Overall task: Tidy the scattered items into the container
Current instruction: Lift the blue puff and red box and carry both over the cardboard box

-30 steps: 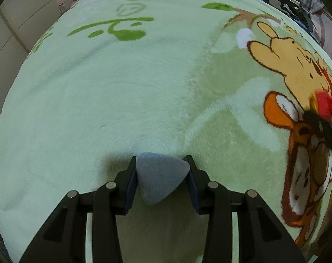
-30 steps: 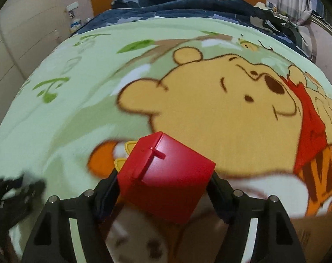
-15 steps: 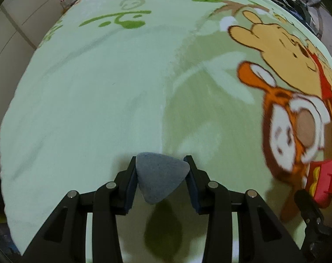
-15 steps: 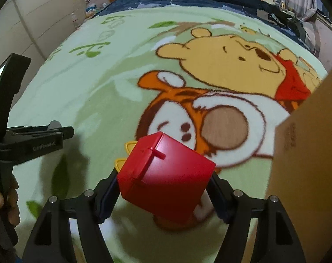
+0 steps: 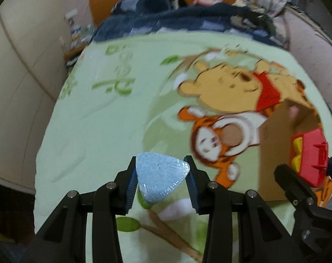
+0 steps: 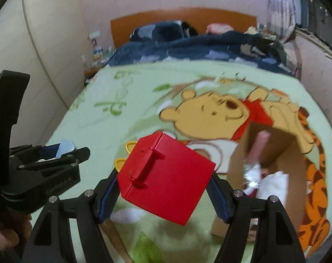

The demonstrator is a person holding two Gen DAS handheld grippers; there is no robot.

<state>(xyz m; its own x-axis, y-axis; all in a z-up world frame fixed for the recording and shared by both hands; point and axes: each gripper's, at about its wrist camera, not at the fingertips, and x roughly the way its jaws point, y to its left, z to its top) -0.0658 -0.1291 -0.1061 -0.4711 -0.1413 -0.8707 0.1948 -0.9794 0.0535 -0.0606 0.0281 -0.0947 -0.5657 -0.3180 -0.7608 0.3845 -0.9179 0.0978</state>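
Your left gripper (image 5: 160,180) pinches a blue wedge (image 5: 159,175) between its pads, held above the blanket (image 5: 100,131), well left of the box (image 6: 238,166). Your right gripper (image 6: 163,188) clamps a red case (image 6: 166,179), tilted, just left of the box and above the blanket. The open cardboard box stands on the blanket with white and pink items inside.

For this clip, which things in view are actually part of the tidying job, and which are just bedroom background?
Part of the job:
- red toy box, clamped in the right gripper
- blue triangular sponge, clamped in the left gripper
- cardboard box, open, already holding a few items

Just lying about:
- cartoon blanket under everything
- dark blue duvet behind it
- clutter by the headboard
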